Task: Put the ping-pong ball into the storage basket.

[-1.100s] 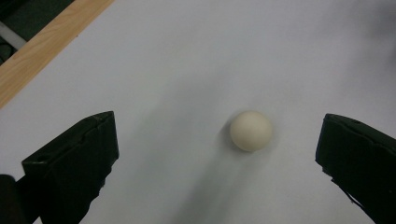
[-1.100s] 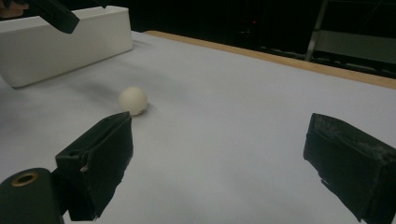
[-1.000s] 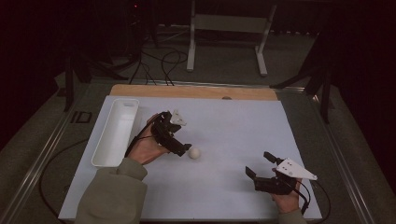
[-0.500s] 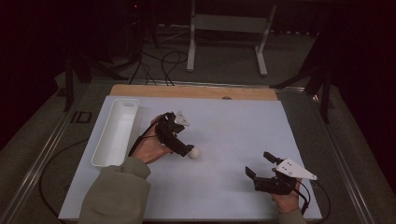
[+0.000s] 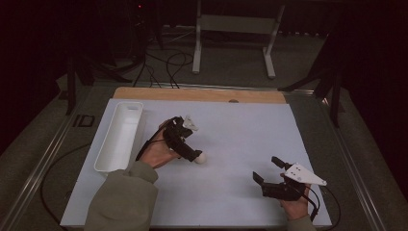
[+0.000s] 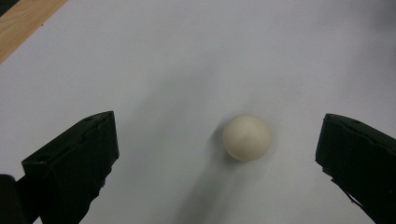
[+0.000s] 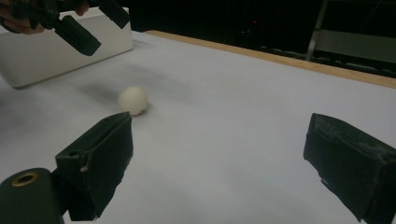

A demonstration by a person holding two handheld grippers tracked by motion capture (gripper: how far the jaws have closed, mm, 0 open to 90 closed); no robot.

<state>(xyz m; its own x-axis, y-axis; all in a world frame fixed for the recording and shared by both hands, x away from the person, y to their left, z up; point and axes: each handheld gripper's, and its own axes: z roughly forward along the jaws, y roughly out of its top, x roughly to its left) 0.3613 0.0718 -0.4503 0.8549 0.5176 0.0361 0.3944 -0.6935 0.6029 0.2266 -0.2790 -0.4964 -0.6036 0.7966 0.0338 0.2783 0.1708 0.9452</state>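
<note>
- Spread across the middle of the high view: a white worktop (image 5: 231,139), with a wooden strip along its far edge.
- At centre left of that view, near the worktop's left edge: a long white tray (image 5: 119,136), empty as far as could be told, long axis running away from the person.
- Just right of the tray: the left gripper (image 5: 192,153), held in the person's left hand (image 5: 159,153), tilted down toward the ball. Jaws wide apart, clamped on nothing.
- At lower right of the high view: the right gripper (image 5: 267,169), well apart from the ball and low over the worktop. Jaws likewise spread, empty.
- Smallest: a cream ball (image 5: 201,158), resting on the worktop at the left gripper's tips, just below centre of the high view.
- In the left gripper view: ball (image 6: 246,137) between the two jaws but right of their midline, touching neither.
- Round, so no long axis to match.
- Judged: left gripper far nearer; a small shift to centre the ball, then a descent and closing.
</note>
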